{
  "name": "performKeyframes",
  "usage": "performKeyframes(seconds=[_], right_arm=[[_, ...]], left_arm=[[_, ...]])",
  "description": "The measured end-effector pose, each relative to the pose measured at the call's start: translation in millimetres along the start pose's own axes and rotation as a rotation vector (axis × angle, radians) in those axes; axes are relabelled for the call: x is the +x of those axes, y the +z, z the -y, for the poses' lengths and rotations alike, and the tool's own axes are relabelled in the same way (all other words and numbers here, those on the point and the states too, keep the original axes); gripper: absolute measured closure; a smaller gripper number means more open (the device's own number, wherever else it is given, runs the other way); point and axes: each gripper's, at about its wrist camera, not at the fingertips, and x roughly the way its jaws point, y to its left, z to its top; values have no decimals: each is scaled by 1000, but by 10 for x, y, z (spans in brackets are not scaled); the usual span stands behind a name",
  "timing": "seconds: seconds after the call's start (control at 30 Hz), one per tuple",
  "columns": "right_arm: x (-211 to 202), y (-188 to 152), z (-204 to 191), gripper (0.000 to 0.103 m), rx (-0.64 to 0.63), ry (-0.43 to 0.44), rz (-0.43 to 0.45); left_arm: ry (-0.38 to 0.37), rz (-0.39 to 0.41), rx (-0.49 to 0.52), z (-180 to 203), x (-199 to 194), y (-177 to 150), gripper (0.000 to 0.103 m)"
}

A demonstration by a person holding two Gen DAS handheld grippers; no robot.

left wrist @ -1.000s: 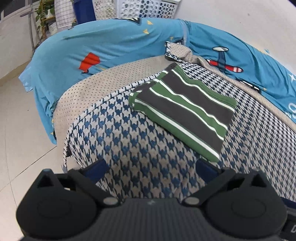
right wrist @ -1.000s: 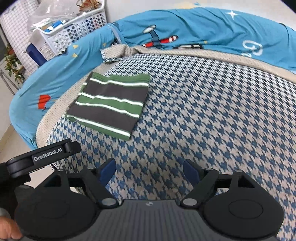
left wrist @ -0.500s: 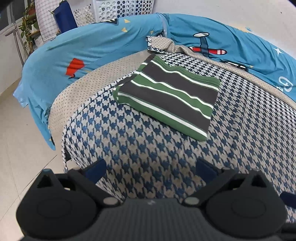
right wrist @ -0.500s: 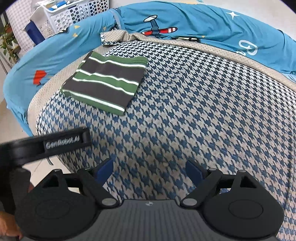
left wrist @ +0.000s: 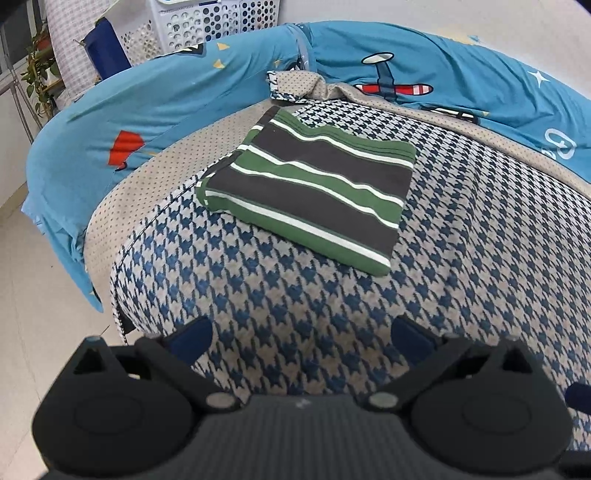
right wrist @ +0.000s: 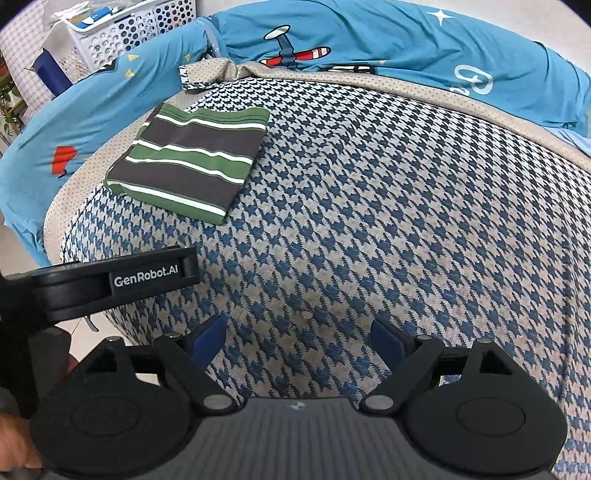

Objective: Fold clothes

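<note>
Shirt (left wrist: 310,188), striped green and grey, lies folded on the houndstooth blanket (left wrist: 461,266) near the bed's far left corner, flat and square as it was a second ago. In the left view it now sits more level and central than before. Left tongs (left wrist: 301,341) and right tongs (right wrist: 297,338) both hang released above the bare blanket, well apart from the shirt, nothing between their pads.

Bed with blue-and-beige houndstooth blanket (left wrist: 461,258) over bright blue cartoon-airplane sheet (left wrist: 177,96). Pale tiled floor (left wrist: 33,314) left. White perforated plastic laundry basket (left wrist: 207,22) behind; green leafy plant (left wrist: 38,74) far left. White wall (left wrist: 443,14).
</note>
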Motion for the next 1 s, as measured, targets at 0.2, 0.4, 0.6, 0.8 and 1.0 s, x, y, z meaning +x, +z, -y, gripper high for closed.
performKeyframes(seconds=[0.2, 0.4, 0.6, 0.8, 1.0], right_arm=[[0, -12, -29, 18, -12, 12, 0], [13, -13, -53, 18, -17, 28, -2], [1, -17, -66, 18, -21, 32, 0], [-3, -20, -74, 18, -22, 37, 5], [7, -22, -71, 18, -24, 42, 6]], left_arm=[[19, 4, -32, -71, 0, 4, 0], [33, 5, -48, -121, 6, 16, 0], [35, 7, -48, -128, 6, 18, 0], [41, 5, -48, -132, 21, 16, 0], [42, 6, -44, -138, 26, 5, 0]])
